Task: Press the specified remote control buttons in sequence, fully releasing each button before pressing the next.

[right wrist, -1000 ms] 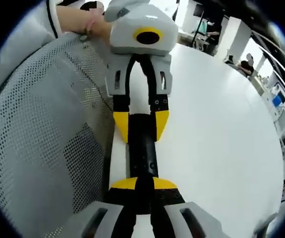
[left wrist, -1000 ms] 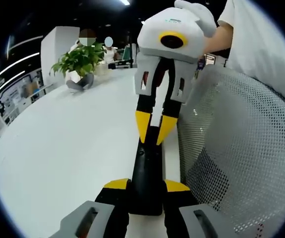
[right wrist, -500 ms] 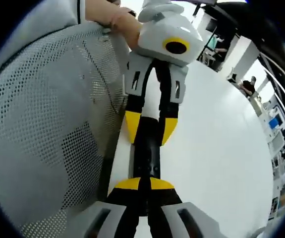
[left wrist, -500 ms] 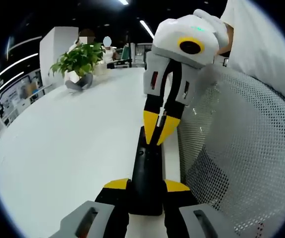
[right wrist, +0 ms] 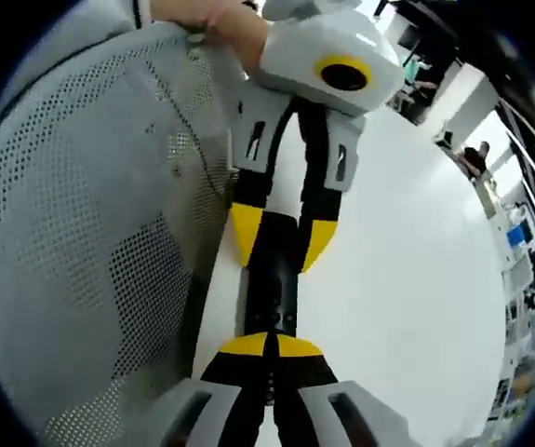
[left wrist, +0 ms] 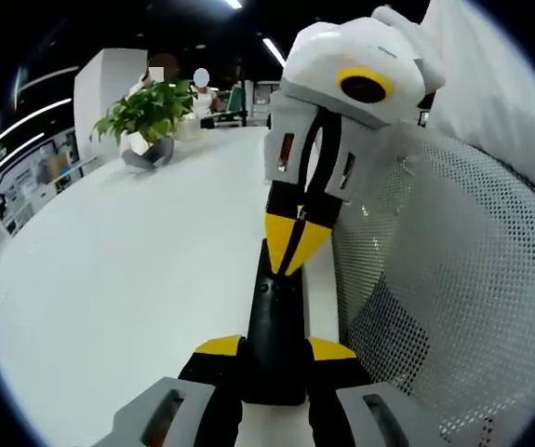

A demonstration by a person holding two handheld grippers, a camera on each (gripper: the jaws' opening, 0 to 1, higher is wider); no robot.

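A black remote control [left wrist: 274,321] lies lengthwise between the yellow fingertips of my left gripper [left wrist: 274,348], which is shut on its near end above the white table [left wrist: 109,279]. My right gripper [left wrist: 291,244] comes down from the top, its yellow tips pressed together and resting on the remote's far end. In the right gripper view, my right gripper [right wrist: 270,345] is shut with its tips meeting over the remote control [right wrist: 272,284]. Beyond it, the left gripper [right wrist: 282,240] clamps the remote from both sides.
A grey mesh chair back [left wrist: 453,298] stands close on the right, also seen as the chair back [right wrist: 81,233]. A potted plant [left wrist: 151,116] sits at the far end of the table. A person's white sleeve [left wrist: 500,65] is behind the chair.
My right gripper's tips, slightly apart a second ago, have come together, and the gripper has tilted and shifted a little to the right over the remote. The left gripper and remote stay put.
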